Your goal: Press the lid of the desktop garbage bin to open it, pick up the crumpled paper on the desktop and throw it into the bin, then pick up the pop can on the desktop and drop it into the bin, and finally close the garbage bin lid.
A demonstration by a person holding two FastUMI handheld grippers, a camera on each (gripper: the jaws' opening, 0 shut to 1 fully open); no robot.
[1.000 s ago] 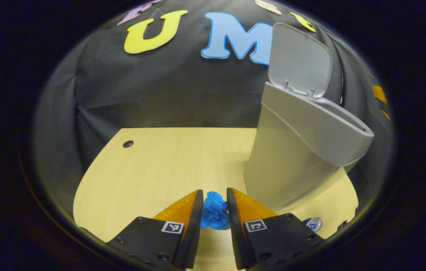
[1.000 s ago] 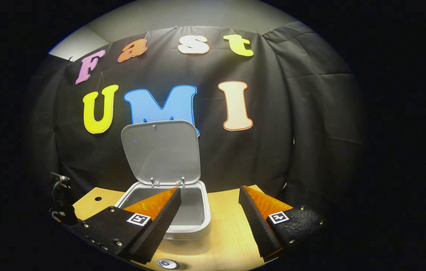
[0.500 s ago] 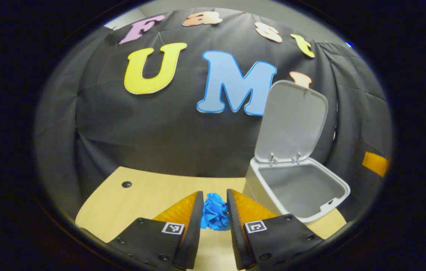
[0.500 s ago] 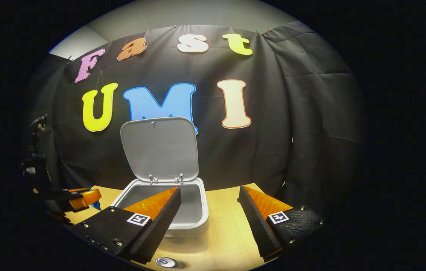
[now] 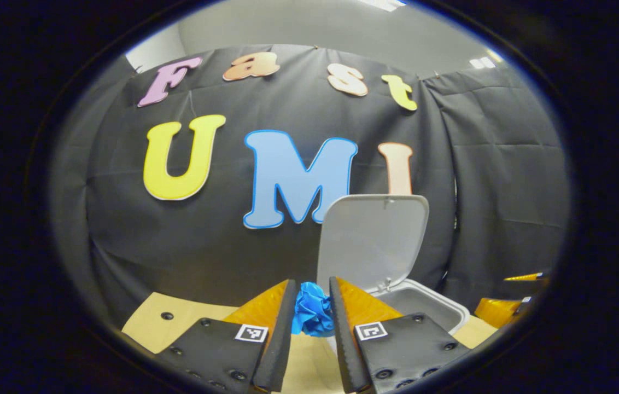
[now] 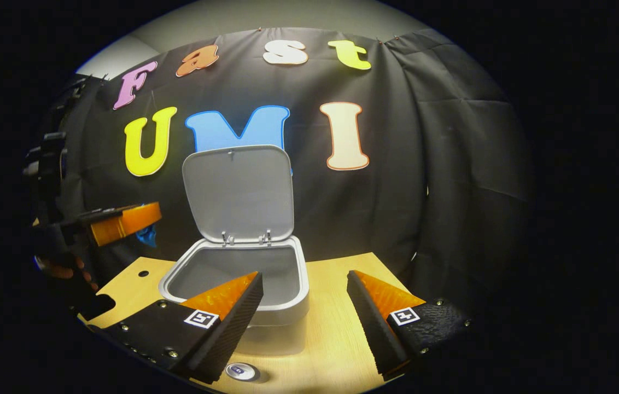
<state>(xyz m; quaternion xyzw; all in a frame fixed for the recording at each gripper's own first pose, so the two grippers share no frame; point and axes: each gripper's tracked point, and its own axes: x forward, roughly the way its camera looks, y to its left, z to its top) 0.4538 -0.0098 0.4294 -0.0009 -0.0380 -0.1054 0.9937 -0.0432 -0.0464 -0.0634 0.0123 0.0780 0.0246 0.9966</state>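
Starting with left gripper view. Left gripper (image 5: 312, 306) raised above the desk (image 5: 148, 323), jaws narrow, both fingers pressed on the blue crumpled paper (image 5: 312, 314), paper held off the surface between the tips. Garbage bin (image 5: 424, 309) ahead and right, just past the right-hand finger, lid (image 5: 369, 241) swung up and standing nearly upright at the back, hinges at its lower edge, grey interior visible through the open mouth. Small dark hole (image 5: 166, 316) in the desk near its left edge. Right gripper seen at far right, low, part of its fingers (image 5: 498, 309) only. Black cloth wall (image 5: 222, 251) behind everything, grey room wall above it.

Right gripper view. Right gripper (image 6: 304, 284) low over the front part of the desk (image 6: 331, 334), jaws wide, nothing between the fingers. Bin (image 6: 282, 298) straight ahead, standing mid-desk, partly behind the left-hand finger, lid (image 6: 238, 191) up against the cloth backdrop. Pop can (image 6: 241, 371) at the front edge of the desk, seen top-on, just in front of the bin, below the left-hand finger tip. Left gripper (image 6: 142, 224) at left, raised above desk level, left of the bin and about level with the lid's lower half, blue paper (image 6: 147, 236) poking out under its fingers. A hand (image 6: 60, 268) behind it, dim. Same desk hole (image 6: 143, 273) near the back-left corner.
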